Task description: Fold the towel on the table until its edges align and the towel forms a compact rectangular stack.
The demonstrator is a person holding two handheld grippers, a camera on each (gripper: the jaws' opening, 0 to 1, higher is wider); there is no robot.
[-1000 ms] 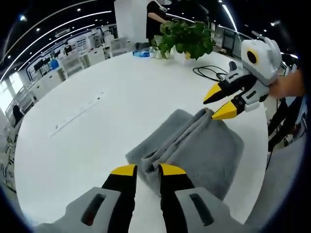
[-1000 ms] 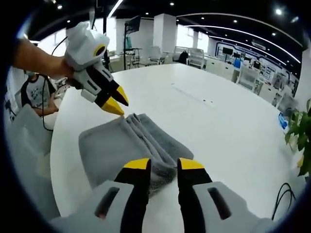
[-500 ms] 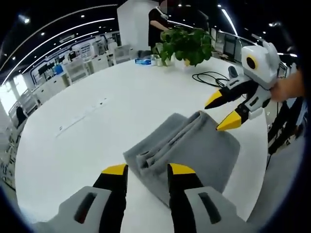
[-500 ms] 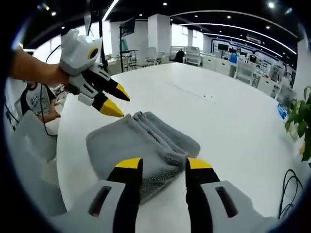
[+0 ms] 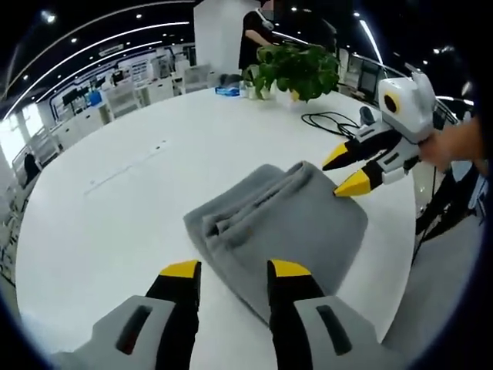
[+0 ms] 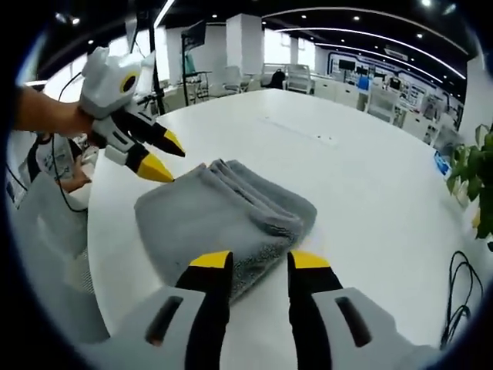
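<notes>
The grey towel [image 5: 281, 223] lies folded on the white worktop [image 5: 131, 193], with its layered fold edge showing on 1 side. The left tongs [image 5: 231, 270] are open just before its near edge, holding nothing. The right tongs [image 6: 258, 262] – also open and empty – hover at the opposite edge. A potted plant [image 5: 296, 69] stands far behind.

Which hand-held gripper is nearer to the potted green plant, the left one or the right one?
The right hand-held gripper is nearer: it hovers at the grey towel's end facing the plant. The left hand-held gripper is at the towel's opposite end.
</notes>
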